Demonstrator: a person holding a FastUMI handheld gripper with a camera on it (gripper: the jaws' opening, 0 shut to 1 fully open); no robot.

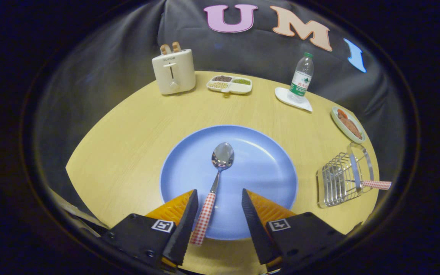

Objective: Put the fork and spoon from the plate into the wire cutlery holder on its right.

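Straddling the spoon (213,185) handle, the gripper (220,198) stands open with its fingers apart: handle near the left finger, lined up for a pinch. Spoon lies on the plate (266,164). Right: cutlery holder (338,181), fork (372,185) seemingly inside.

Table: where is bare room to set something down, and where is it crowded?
Bare wood lies between the toaster and the blue plate, and left of the plate. Crowded: the far edge, with snack tray, bottle and food dish, then the wire holder. The gripper is open around the spoon.
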